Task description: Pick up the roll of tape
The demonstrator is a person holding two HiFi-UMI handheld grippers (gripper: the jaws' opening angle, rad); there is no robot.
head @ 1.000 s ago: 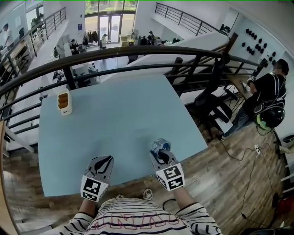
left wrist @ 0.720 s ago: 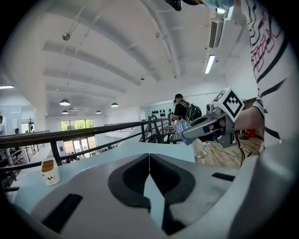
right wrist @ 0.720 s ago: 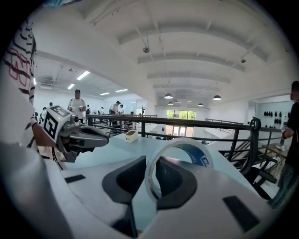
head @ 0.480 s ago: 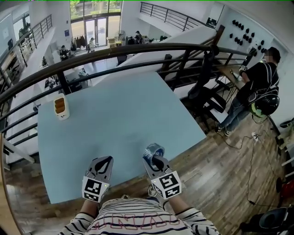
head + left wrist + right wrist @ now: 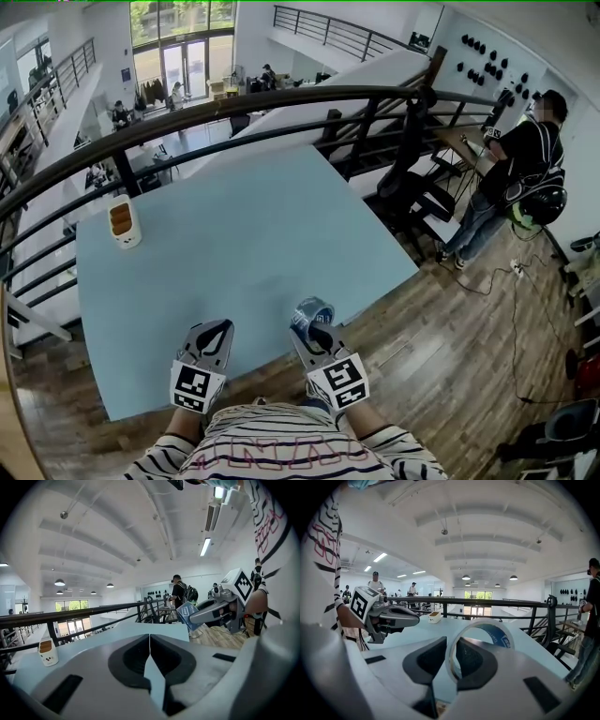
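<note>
Roll of tape (image 5: 312, 309) is pinched by its wall in the right gripper (image 5: 317, 330); the left gripper (image 5: 214, 335) is closed, empty. If tilted, the roll could be levered loose and dropped.

The left tool (image 5: 149, 639) is kept closed, with nothing held. The roll of tape (image 5: 184, 612) is gripped by the right tool (image 5: 197, 616).

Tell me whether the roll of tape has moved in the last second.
Yes. Held in the right gripper, the roll of tape has come back toward the table's near edge, closer to the person.
</note>
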